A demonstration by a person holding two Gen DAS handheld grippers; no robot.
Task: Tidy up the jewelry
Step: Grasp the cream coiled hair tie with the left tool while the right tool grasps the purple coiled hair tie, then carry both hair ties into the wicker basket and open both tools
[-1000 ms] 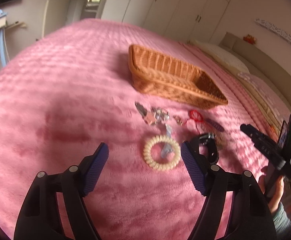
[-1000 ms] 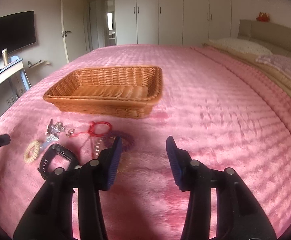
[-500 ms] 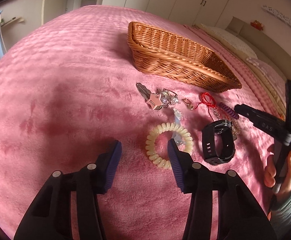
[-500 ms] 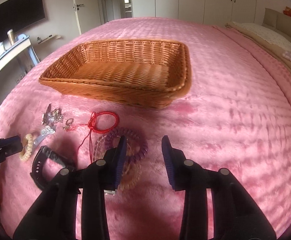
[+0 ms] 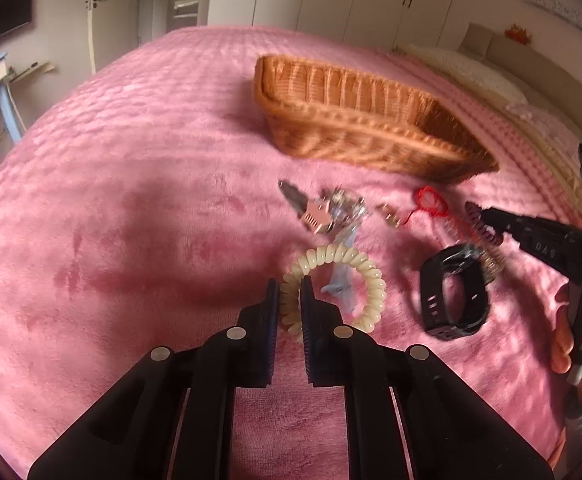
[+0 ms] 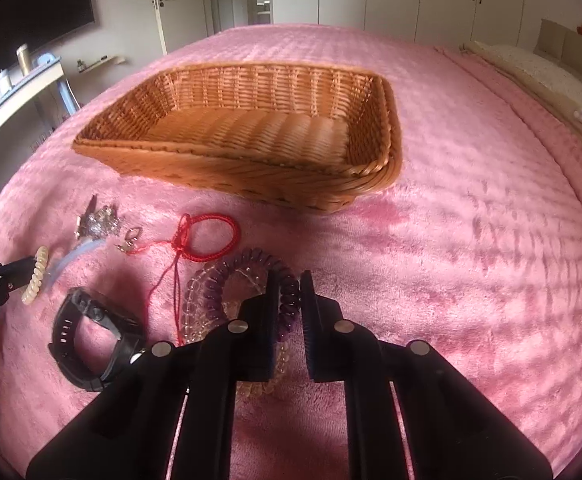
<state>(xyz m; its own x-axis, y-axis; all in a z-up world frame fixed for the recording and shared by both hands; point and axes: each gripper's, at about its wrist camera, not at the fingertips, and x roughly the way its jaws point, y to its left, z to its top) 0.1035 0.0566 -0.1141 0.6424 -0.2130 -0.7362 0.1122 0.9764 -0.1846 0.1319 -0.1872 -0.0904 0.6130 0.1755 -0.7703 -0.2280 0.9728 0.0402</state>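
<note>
The left wrist camera sits just behind its two black fingers (image 5: 272,312) and looks down along them, low and close over the fluffy pink bed cover (image 5: 131,208). It faces the far white cupboards and sees the brown woven basket (image 5: 355,136) from one short end. The right wrist camera sits the same way behind its own black fingers (image 6: 309,304), also close to the bed, and looks at the basket (image 6: 251,168) from its long side. Both views share the basket, the cream coiled hair tie (image 5: 365,280) (image 6: 37,276), the black wrist watch (image 5: 453,300) (image 6: 91,340) and the red string loop (image 5: 431,202) (image 6: 211,236). Each view also catches the other gripper at its edge.
</note>
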